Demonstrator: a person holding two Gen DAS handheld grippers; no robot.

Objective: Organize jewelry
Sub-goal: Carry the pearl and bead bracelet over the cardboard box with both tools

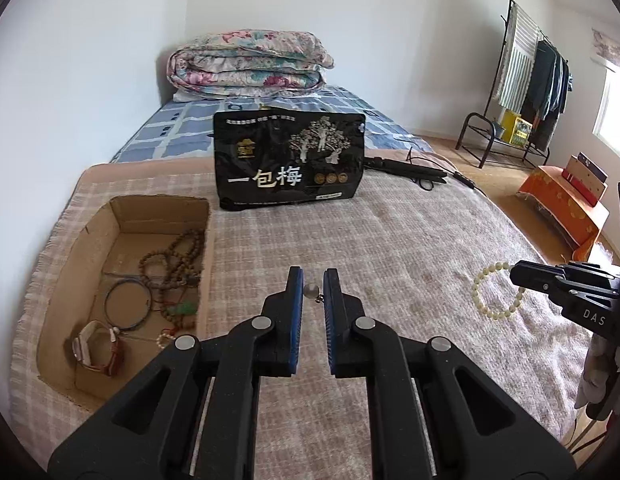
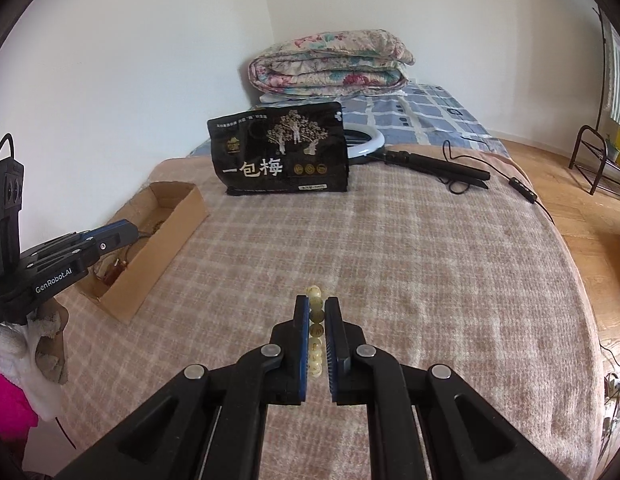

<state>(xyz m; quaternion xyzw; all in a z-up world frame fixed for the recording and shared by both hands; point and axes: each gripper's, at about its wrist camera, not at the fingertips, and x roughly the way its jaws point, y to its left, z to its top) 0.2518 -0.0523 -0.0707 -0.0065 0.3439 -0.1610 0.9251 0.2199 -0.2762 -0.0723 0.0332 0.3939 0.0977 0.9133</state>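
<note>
Carrying both pieces across to the cardboard box (image 1: 122, 216) looks like the step in hand, and the box is the landmark to steer by. It sits on the plaid blanket (image 1: 390, 240) of the bed, open-topped, already holding brown bead strands (image 1: 178, 256), a thin bangle (image 1: 126, 304) and a watch (image 1: 96, 346).

Just right of the box, the left gripper (image 1: 313, 292) has its fingers closed on a small grey bead with a tiny charm (image 1: 312, 291), pinched at the very tips. That grip is slight, so I would keep the gripper steady, bring it over the box's open middle, and let go low so the bead cannot bounce out.

Well right of the box, the right gripper (image 2: 317, 312) has its fingers clamped on a pale bead bracelet (image 2: 315, 320); seen from the left wrist, the loop (image 1: 496, 292) hangs clear of the blanket. It probably swings freely, so a slow carry suits it, lowering the loop over the box's near wall before opening. Taking one hand in at a time should keep the grippers from crowding each other.
</note>
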